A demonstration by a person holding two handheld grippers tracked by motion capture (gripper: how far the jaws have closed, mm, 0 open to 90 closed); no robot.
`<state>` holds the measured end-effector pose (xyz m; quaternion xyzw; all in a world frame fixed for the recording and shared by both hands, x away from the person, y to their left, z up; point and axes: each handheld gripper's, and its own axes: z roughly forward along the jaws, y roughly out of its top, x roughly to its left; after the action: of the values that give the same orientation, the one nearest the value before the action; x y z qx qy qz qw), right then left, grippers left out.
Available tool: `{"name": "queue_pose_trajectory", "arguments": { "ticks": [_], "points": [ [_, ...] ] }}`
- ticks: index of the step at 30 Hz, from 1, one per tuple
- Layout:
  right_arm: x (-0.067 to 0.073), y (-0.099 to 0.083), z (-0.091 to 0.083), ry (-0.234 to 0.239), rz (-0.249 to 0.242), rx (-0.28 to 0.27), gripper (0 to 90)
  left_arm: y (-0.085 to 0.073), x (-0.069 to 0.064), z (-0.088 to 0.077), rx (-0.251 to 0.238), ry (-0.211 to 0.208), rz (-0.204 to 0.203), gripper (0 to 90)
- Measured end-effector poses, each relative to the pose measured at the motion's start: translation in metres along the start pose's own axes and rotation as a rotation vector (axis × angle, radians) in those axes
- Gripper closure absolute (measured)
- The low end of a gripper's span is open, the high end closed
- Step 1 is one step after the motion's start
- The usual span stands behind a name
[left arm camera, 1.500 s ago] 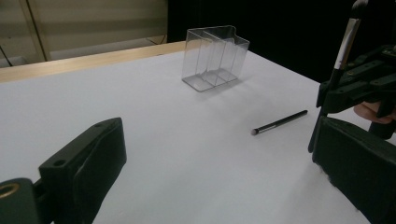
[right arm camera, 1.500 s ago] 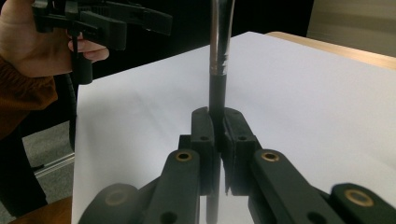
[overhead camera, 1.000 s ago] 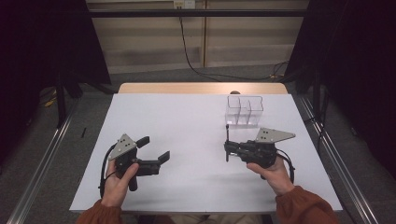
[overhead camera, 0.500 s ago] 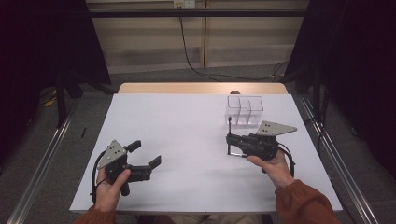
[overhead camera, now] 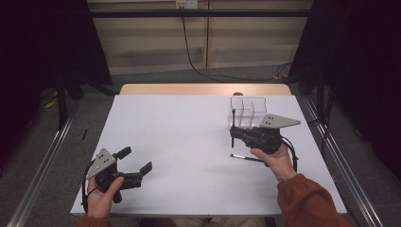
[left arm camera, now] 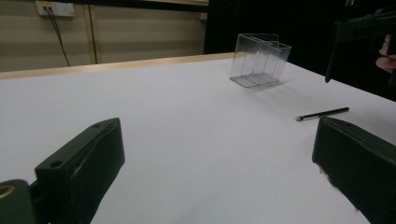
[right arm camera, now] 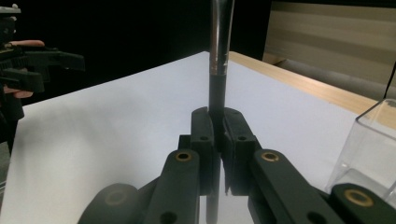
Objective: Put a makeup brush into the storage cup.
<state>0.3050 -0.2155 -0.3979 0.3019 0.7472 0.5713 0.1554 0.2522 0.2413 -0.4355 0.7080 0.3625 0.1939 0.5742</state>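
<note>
1. Resting nearest the person, well to the left of the clear divided box [overhead camera: 248,112], the left gripper [overhead camera: 137,166] has its jaws spread wide with nothing between them.
2. A second brush [overhead camera: 247,157] lies flat on the white table [overhead camera: 189,132], short of the box, beside the right hand [overhead camera: 274,158].
3. The right gripper [overhead camera: 233,134], just before the box, pinches a dark brush [right arm camera: 217,70] held upright; the box sits immediately beyond, likely its destination.
</note>
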Motion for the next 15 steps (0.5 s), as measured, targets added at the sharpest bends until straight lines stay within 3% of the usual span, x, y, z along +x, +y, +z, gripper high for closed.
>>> {"name": "queue_pose_trajectory", "arguments": {
  "ticks": [3,15],
  "points": [
    [-0.006,0.006,0.001,-0.017,0.004,-0.009,83.9,-0.002,-0.001,0.002,-0.016,0.001,0.033,2.4],
    [-0.028,0.026,0.005,-0.084,0.020,-0.020,83.9,-0.004,-0.001,-0.001,-0.018,-0.008,0.019,2.6]
  ]
}}
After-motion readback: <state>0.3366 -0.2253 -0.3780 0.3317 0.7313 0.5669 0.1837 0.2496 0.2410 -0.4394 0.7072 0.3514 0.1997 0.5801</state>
